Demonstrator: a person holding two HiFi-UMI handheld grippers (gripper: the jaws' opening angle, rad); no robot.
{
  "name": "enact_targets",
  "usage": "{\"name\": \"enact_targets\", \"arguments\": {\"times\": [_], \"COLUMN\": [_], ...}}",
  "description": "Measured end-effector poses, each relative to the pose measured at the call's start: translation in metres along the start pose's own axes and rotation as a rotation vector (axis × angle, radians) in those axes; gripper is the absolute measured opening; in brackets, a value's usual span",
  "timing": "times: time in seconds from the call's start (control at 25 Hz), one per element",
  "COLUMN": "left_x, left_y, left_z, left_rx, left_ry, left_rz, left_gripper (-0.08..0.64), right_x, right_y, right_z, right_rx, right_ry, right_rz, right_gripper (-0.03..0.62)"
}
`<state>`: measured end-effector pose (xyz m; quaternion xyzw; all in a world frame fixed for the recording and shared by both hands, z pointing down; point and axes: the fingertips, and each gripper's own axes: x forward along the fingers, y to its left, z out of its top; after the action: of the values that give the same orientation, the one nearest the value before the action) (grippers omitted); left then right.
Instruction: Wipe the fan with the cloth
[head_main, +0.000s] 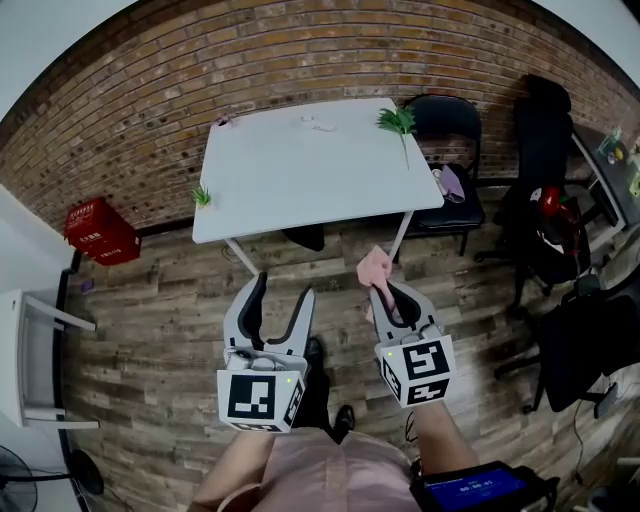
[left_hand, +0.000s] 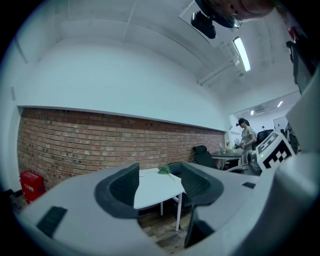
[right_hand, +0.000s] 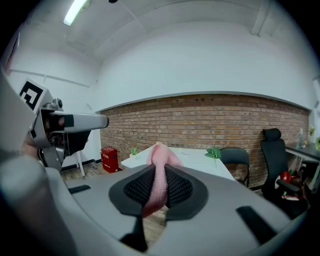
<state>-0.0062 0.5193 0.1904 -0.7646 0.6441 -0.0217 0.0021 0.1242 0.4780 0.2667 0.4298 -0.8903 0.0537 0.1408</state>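
A pink cloth sticks out past the tips of my right gripper, which is shut on it. In the right gripper view the cloth runs pinched between the two black pads. My left gripper stands open beside it with nothing between its fingers; the left gripper view shows only the table through the gap of the left gripper. Both grippers hover over the wooden floor in front of the white table. A dark fan shows partly at the head view's bottom left corner, far from both grippers.
Green sprigs lie on the table. A red crate sits by the brick wall at left. A black chair and office chairs crowd the right. A white stand is at far left. A person stands far off.
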Motion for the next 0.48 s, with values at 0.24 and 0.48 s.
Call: {"name": "enact_targets", "arguments": {"times": [0.24, 0.48], "left_x": [0.066, 0.136], "left_y": [0.036, 0.088], "left_z": [-0.019, -0.023], "left_rx": [-0.009, -0.016], "left_ry": [0.03, 0.044], "left_rz": [-0.011, -0.022], "left_gripper": [0.257, 0.258], "right_x": [0.068, 0.149], "right_y": [-0.024, -0.045], "right_z": [-0.001, 0.019], "right_rx": [0.014, 0.022], "right_ry": [0.037, 0.057], "right_rz": [-0.008, -0.016], "right_gripper": [0.052, 0.052]}}
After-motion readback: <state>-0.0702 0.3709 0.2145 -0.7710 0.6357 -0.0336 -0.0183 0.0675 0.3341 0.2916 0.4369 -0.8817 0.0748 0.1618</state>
